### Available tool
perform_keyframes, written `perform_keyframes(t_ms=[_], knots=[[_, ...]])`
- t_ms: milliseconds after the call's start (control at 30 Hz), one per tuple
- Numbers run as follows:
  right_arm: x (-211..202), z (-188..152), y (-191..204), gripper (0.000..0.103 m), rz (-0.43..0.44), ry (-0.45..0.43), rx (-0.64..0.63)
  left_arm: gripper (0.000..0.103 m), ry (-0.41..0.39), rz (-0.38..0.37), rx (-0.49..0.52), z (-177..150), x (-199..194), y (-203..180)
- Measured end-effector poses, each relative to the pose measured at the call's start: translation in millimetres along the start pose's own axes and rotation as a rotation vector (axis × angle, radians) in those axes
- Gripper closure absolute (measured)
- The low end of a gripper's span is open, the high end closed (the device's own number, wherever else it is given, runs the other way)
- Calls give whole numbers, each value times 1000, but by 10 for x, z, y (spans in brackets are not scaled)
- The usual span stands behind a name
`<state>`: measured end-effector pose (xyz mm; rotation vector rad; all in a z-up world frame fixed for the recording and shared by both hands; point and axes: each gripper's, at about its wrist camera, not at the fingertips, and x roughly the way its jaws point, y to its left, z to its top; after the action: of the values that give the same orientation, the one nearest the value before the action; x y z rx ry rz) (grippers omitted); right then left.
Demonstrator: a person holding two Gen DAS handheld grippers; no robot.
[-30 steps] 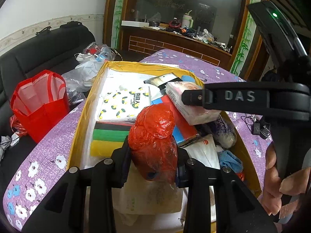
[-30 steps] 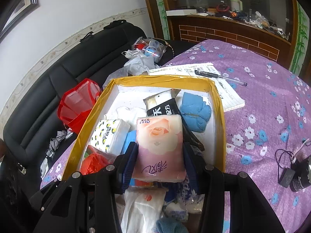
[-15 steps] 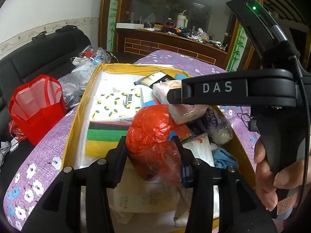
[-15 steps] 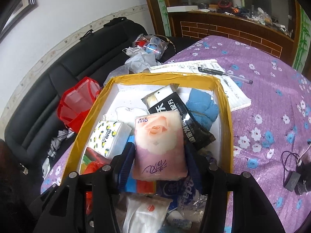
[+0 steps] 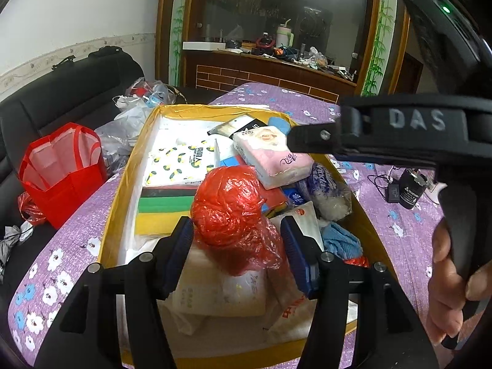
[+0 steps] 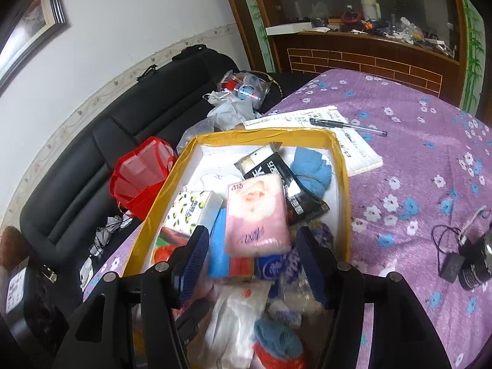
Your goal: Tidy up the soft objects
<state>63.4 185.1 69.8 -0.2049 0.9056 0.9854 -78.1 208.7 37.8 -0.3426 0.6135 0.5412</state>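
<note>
A yellow-rimmed cardboard box (image 5: 123, 190) on the purple flowered table holds a pile of soft goods. A crumpled red plastic bag (image 5: 227, 206) rests on a tissue pack at the near end. It sits between the opening jaws of my left gripper (image 5: 236, 246), and the pads no longer squeeze it. A pink rose-print tissue pack (image 6: 256, 215) lies on the pile. My right gripper (image 6: 252, 246) straddles it with jaws opening and a gap at each side. One finger (image 5: 310, 138) of the right gripper hovers over that pack (image 5: 270, 156).
Also in the box (image 6: 343, 184): a yellow-spotted tissue pack (image 5: 181, 166), striped sponges (image 5: 163, 209), a black packet (image 6: 276, 172), blue cloth (image 6: 310, 169). A red mesh bag (image 5: 61, 169) stands on the black sofa. Notepad and pen (image 6: 347, 123), adapter (image 6: 452, 264) lie on the table. A hand (image 5: 449, 276) grips the right tool.
Both grippers' jaws have spread. The left has let go of the red bag, the right of the pink pack, which now lies on the pile. The right gripper drew back slightly.
</note>
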Motion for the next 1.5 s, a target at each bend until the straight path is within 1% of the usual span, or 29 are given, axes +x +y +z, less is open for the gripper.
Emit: perform_keyframes(t_ms=[67, 333, 433, 600, 667, 767, 867, 933, 1000, 1067, 1167, 1233, 1333, 1367, 1400, 1467, 1500], knots=[[-54, -52, -22, 40, 0, -8, 5, 33, -8, 7, 1, -16, -30, -18], [-249, -260, -165, 37, -7, -28, 35, 31, -29, 41, 19, -66, -135, -106], [-341, -353, -220, 36, -10, -35, 38, 24, -42, 62, 20, -96, -174, -142], [-561, -521, -301, 25, -30, -59, 37, 23, -64, 88, 34, -133, -236, -237], [-668, -609, -345, 23, -46, -69, 33, 21, -73, 106, 41, -154, -259, -268], [-801, -752, -412, 20, -71, -76, 26, 21, -89, 125, 46, -168, -299, -314], [-904, -896, -492, 17, -79, -78, 27, 21, -97, 134, 51, -189, -320, -359], [-975, -1006, -533, 17, -94, -83, 25, 21, -107, 157, 58, -201, -342, -397], [-1032, -1100, -557, 11, -105, -95, 17, 20, -124, 183, 63, -215, -375, -431], [-1090, -1211, -587, 8, -135, -123, 2, 17, -148, 213, 65, -234, -414, -471], [-1121, -1297, -624, 7, -171, -151, -25, 15, -194, 263, 89, -257, -474, -561], [-1135, -1298, -628, 7, -183, -160, -36, 15, -201, 273, 116, -270, -481, -633], [-1169, -1308, -639, 7, -168, -176, -34, 15, -182, 267, 162, -289, -456, -733], [-1165, -1312, -640, 7, -166, -175, -34, 15, -174, 275, 170, -287, -438, -753], [-1157, -1317, -645, 6, -166, -172, -34, 15, -171, 284, 173, -281, -430, -768], [-1124, -1331, -644, 6, -163, -157, -37, 15, -167, 339, 170, -265, -400, -776], [-1106, -1337, -643, 6, -164, -146, -39, 15, -169, 337, 167, -270, -403, -772]])
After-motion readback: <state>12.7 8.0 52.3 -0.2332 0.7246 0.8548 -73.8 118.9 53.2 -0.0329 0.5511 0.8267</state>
